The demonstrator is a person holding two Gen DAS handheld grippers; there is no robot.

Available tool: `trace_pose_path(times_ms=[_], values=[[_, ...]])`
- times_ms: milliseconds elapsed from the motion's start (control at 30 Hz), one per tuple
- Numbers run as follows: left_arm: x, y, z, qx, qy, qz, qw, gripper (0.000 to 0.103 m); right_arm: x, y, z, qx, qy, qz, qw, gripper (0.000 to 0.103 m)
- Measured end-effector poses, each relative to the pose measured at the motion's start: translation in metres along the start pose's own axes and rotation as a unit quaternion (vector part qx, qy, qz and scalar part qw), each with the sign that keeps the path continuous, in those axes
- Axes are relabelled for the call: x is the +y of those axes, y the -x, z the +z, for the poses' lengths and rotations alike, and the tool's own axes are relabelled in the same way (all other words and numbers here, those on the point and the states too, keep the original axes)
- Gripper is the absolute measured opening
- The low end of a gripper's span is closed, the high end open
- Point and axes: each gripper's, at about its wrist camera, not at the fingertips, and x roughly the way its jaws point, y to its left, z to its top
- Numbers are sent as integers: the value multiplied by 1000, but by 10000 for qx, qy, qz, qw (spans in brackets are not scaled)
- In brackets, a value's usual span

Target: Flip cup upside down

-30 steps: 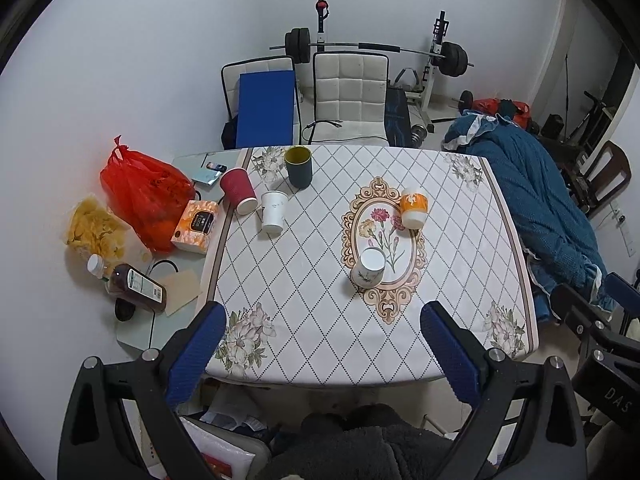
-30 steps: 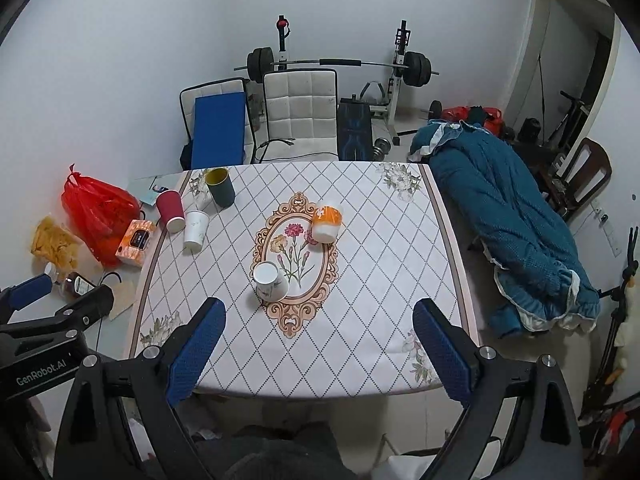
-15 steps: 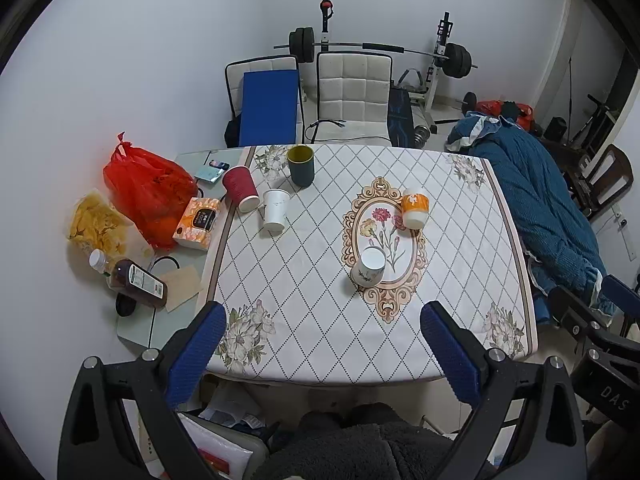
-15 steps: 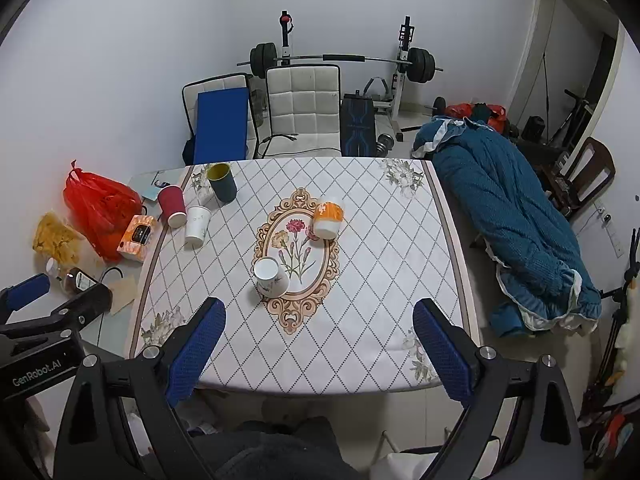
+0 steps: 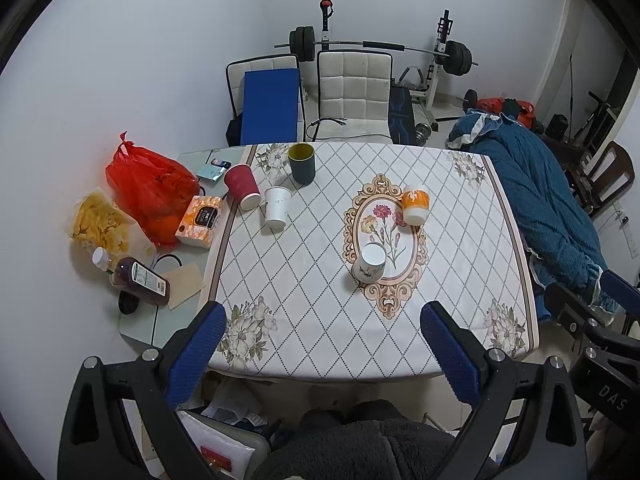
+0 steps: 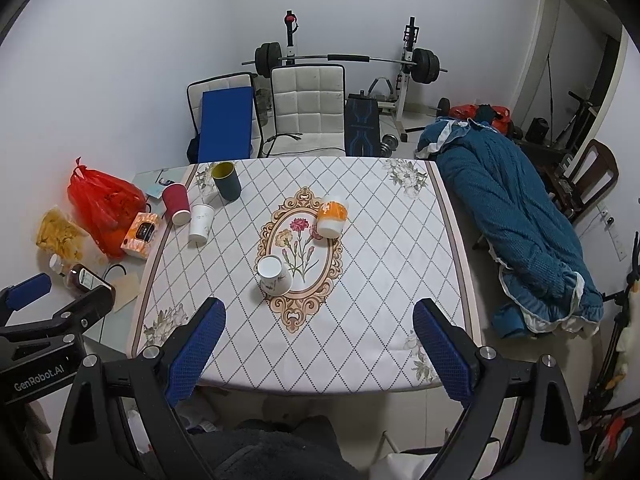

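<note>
Several cups stand on the table [image 5: 304, 280]. A white flowered cup [image 5: 370, 262] [image 6: 274, 275] stands base up on the centre medallion. An orange and white cup [image 5: 415, 204] [image 6: 333, 216] stands base up behind it. At the far left are a white paper cup [image 5: 277, 206] [image 6: 200, 222] and a red paper cup [image 5: 243, 187] [image 6: 177, 202], both base up, and a dark green cup [image 5: 302, 163] [image 6: 226, 181] with its mouth up. My left gripper [image 5: 320, 350] and right gripper [image 6: 316, 346] are open, empty, high above the table's near edge.
A red bag [image 5: 150, 188], an orange box [image 5: 199, 221], a snack bag and a bottle [image 5: 136, 278] lie on a glass side table at the left. Two chairs [image 5: 354, 96] stand behind the table. A blue blanket [image 6: 516, 232] covers furniture at the right.
Both grippers have drifted slightly back and up, so the table sits a little lower and farther in both views. No cup has moved.
</note>
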Motion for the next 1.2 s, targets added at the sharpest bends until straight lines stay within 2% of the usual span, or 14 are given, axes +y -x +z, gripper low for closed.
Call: trace_pose_path(times_ms=[1200], values=[[0,3,-10,63,109,20,9999,100,-1,1,-15,58,90,117,9999,97]])
